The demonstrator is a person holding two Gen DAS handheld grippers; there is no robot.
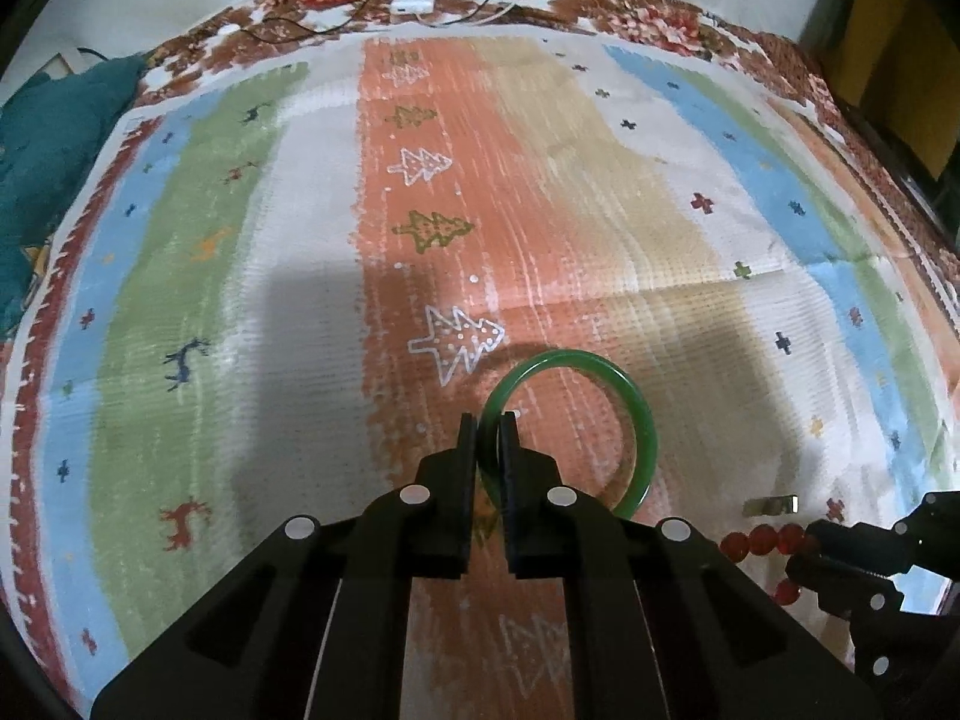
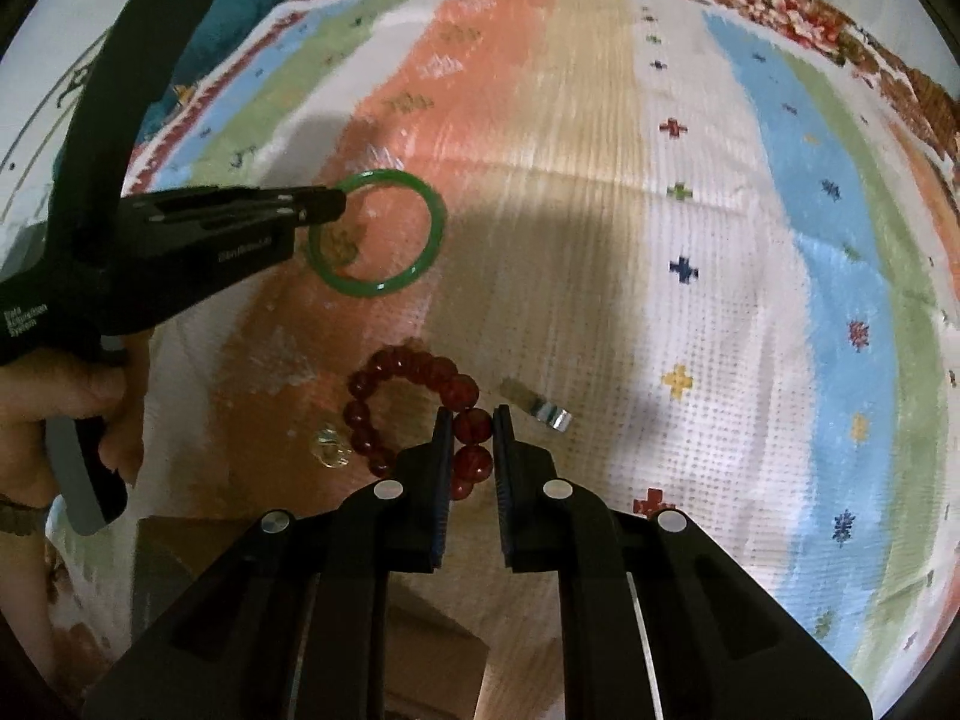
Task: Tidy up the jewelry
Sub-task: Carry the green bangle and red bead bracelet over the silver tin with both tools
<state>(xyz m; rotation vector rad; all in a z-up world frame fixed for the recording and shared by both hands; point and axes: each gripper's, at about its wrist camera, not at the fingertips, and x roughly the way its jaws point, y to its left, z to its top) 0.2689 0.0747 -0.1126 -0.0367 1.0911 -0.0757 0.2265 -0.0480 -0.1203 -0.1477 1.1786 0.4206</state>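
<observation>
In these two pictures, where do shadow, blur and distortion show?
Left wrist view: fisheye bends the mat edges; a dark shadow lies around the left tool and green bangle. Right wrist view: the mat's weave smears toward the rim, and shadow covers the cloth near the red bead bracelet.

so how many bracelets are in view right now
2: the green bangle clamped in the left gripper, and the red bead bracelet clamped in the right gripper. Others may be hidden.

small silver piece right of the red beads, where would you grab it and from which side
Grip the silver piece across its short width, coming from above. It lies flat on the cloth, long and narrow, just beside the red bead bracelet, so a steep approach avoids the beads.
</observation>
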